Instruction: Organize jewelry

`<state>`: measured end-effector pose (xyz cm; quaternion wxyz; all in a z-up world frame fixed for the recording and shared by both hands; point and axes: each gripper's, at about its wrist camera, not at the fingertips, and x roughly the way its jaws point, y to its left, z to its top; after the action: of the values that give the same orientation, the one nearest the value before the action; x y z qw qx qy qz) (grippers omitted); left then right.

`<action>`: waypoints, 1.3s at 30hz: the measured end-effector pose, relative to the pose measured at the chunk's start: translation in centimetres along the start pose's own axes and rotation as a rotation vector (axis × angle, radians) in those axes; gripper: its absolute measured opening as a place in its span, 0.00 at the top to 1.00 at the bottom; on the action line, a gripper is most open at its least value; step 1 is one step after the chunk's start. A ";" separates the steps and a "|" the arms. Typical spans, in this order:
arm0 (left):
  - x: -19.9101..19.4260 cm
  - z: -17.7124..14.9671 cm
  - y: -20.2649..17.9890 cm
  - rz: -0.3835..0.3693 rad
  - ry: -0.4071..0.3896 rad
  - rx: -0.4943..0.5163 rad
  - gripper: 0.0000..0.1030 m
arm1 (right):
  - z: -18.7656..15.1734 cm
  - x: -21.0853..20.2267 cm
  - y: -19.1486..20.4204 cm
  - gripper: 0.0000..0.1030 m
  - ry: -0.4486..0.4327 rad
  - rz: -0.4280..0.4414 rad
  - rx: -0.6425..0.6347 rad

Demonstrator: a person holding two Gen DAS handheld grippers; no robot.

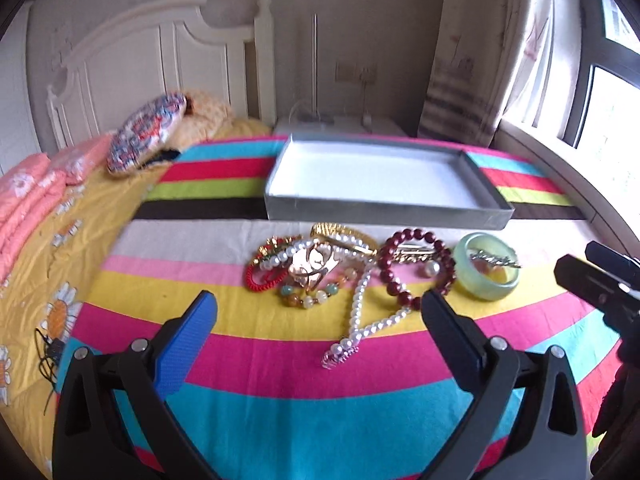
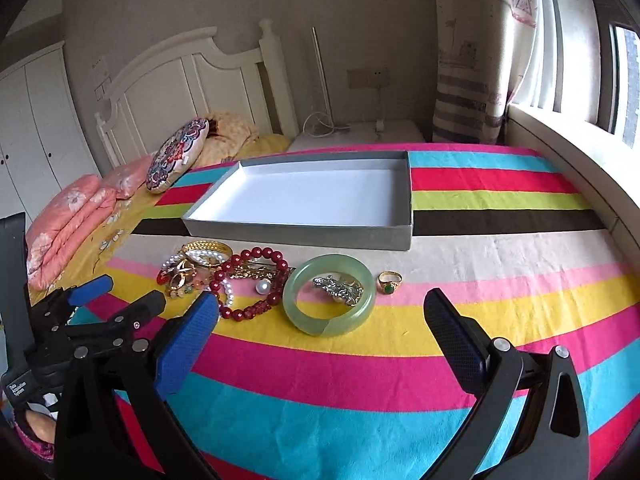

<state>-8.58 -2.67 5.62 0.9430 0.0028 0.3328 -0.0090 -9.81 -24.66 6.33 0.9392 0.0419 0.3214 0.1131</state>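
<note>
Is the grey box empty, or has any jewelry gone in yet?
Empty. The grey box shows only its bare white floor in both views; the jewelry pile lies on the striped blanket in front of it.

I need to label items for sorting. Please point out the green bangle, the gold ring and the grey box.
green bangle [image 2: 306,322]: right wrist view, near rim.
gold ring [image 2: 389,281]: right wrist view, band above its green stone.
grey box [image 2: 296,234]: right wrist view, front wall.
</note>
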 end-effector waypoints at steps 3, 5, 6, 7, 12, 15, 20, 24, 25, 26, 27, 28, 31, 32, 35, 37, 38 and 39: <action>-2.1 -0.1 -0.5 0.000 -0.034 0.012 0.02 | -0.5 -1.6 0.6 0.04 -0.032 0.003 -0.002; -3.2 -0.3 -0.7 0.001 -0.051 0.021 0.02 | -0.8 -2.6 1.0 0.04 -0.045 0.013 -0.009; -3.9 -0.5 -0.7 0.002 -0.059 0.023 0.02 | -0.8 -3.0 0.9 0.04 -0.052 0.016 -0.013; -4.3 -0.6 -0.9 0.007 -0.069 0.025 0.02 | -0.9 -3.4 1.2 0.04 -0.058 0.019 -0.021; -6.4 -0.8 -1.0 0.013 -0.111 0.024 0.02 | -1.1 -5.5 2.2 0.04 -0.085 0.020 -0.058; -7.5 -0.8 -1.1 0.010 -0.131 0.032 0.02 | -1.2 -6.5 2.5 0.04 -0.105 0.017 -0.073; -8.9 -0.7 -1.0 0.009 -0.163 0.024 0.02 | -1.3 -7.9 2.8 0.04 -0.135 0.005 -0.091; -9.5 -0.6 -0.8 0.009 -0.177 0.013 0.02 | -1.3 -8.6 2.8 0.04 -0.155 0.005 -0.096; -9.7 -0.6 -0.7 0.007 -0.180 0.010 0.02 | -1.2 -8.8 2.8 0.04 -0.159 0.007 -0.099; -9.8 -0.6 -0.7 0.009 -0.183 0.009 0.02 | -1.3 -8.8 2.8 0.04 -0.164 0.008 -0.102; -9.9 -0.5 -0.6 0.009 -0.186 0.010 0.02 | -1.3 -9.0 2.9 0.04 -0.172 0.009 -0.105; -10.0 -0.5 -0.6 0.009 -0.190 0.010 0.02 | -1.3 -9.1 2.9 0.04 -0.185 0.008 -0.110; -10.3 -0.5 -0.5 0.014 -0.205 0.006 0.02 | -1.4 -9.3 3.1 0.04 -0.208 0.005 -0.127; -10.3 -0.5 -0.5 0.019 -0.210 0.005 0.02 | -1.4 -9.2 3.0 0.04 -0.211 -0.005 -0.132; -10.2 -0.7 -0.1 0.041 -0.235 0.002 0.02 | -1.7 -8.3 2.8 0.04 -0.192 -0.027 -0.136; -9.7 -1.0 0.0 0.043 -0.241 0.009 0.02 | -2.0 -7.1 2.5 0.04 -0.152 -0.044 -0.143; -9.4 -1.1 0.2 0.052 -0.235 0.012 0.02 | -2.1 -6.4 2.3 0.04 -0.130 -0.057 -0.148; -8.9 -1.2 0.3 0.059 -0.227 0.014 0.02 | -2.4 -5.5 2.0 0.04 -0.097 -0.076 -0.155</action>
<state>-16.31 -2.19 10.26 0.9744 0.0183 0.2236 0.0161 -15.84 -24.00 7.99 0.9578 -0.0379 0.2670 0.0995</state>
